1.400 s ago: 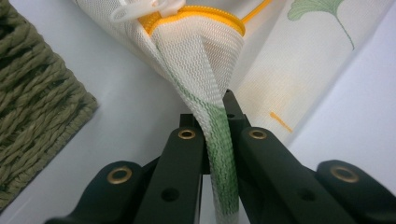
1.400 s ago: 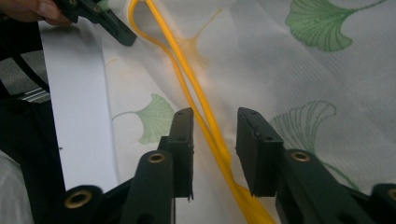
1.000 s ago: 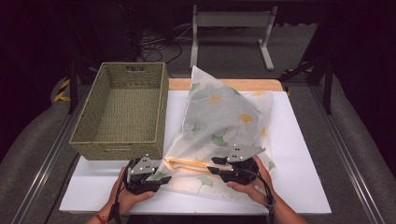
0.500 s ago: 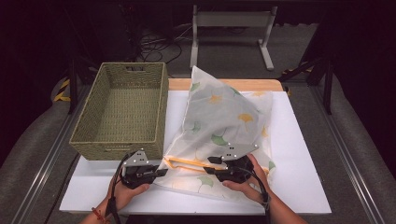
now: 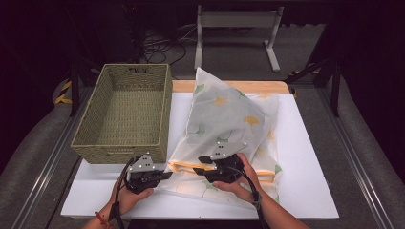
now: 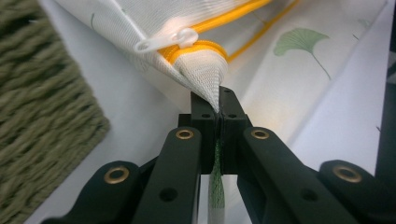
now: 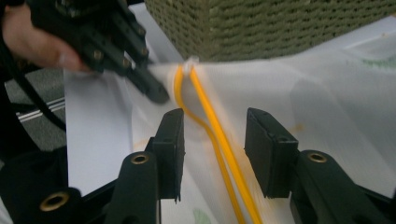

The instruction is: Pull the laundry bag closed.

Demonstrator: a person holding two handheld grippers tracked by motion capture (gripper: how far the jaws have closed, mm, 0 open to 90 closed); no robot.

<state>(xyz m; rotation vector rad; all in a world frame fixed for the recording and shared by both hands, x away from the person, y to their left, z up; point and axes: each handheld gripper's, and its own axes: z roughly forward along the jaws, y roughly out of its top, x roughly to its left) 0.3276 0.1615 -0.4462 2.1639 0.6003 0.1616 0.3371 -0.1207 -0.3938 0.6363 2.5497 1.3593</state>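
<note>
A white mesh bag (image 5: 229, 114) printed with ginkgo leaves lies on the white table top (image 5: 310, 157), its yellow zipper (image 5: 186, 166) along the near edge. My left gripper (image 5: 167, 175) is shut on the bag's corner (image 6: 201, 70), just below the white zipper pull (image 6: 168, 39). My right gripper (image 5: 197, 165) hovers open over the zipper (image 7: 219, 140), which runs between its jaws untouched. Those jaws have just been opening. In the right gripper view the left gripper (image 7: 156, 93) pinches the fabric beside the zipper's end.
A green woven basket (image 5: 119, 153) stands empty at the table's left, close behind the held corner. A wooden board edge (image 5: 229, 86) shows behind the bag. A white metal stand (image 5: 236, 28) and cables lie on the floor beyond.
The left gripper's jaws have shut on the bag's corner. The right gripper has slid left along the zipper toward the left gripper.
</note>
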